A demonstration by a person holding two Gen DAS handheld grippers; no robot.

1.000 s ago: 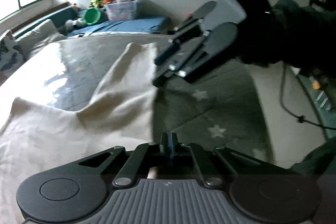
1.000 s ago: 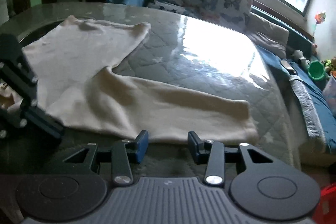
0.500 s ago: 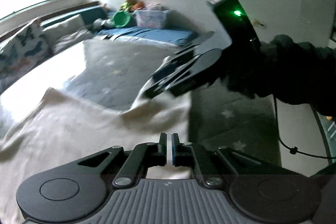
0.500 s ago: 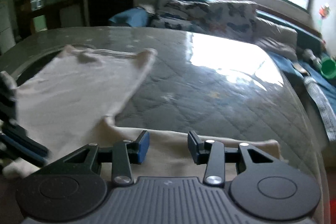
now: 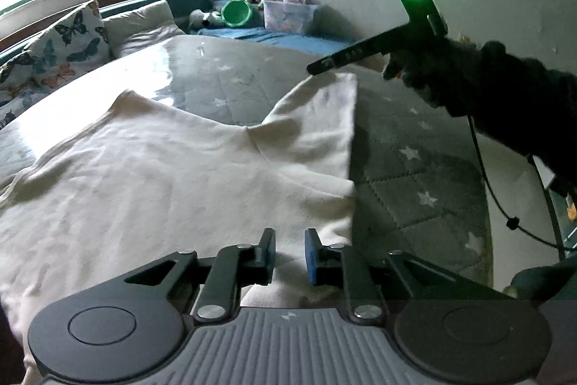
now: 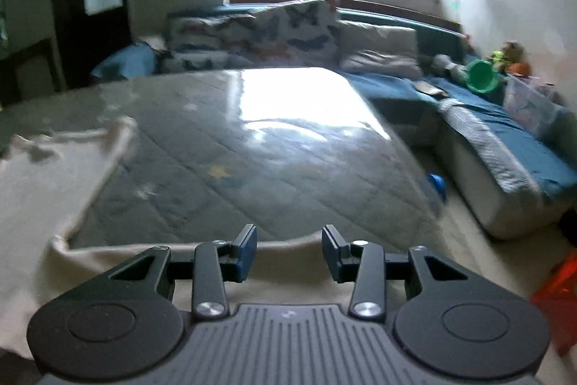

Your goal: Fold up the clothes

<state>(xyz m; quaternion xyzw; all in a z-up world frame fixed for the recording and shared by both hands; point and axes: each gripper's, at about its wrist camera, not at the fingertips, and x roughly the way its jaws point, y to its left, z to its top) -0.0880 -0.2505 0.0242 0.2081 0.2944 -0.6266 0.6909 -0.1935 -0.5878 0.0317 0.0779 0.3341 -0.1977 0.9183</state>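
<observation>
A cream long-sleeved garment (image 5: 180, 175) lies spread on the grey quilted mattress (image 5: 414, 168). One sleeve is folded over along the garment's right edge. My left gripper (image 5: 289, 251) is open, low over the garment's near hem, holding nothing. My right gripper (image 6: 289, 249) is open over the sleeve end (image 6: 288, 262). In the left wrist view it (image 5: 317, 69) hovers at the sleeve's far tip, side-on. The garment's body shows at the left of the right wrist view (image 6: 43, 190).
Butterfly pillows (image 5: 61, 49) and a white pillow (image 5: 144, 24) line the far side below a window. A green bucket (image 5: 236, 13), a clear storage bin (image 5: 288, 17) and toys sit on a blue bench. A blue object (image 6: 438, 184) lies on the floor.
My left gripper was shut on the garment and has opened and let it go. The sleeve now lies folded over the body. My right gripper has lifted to the sleeve's far tip.
</observation>
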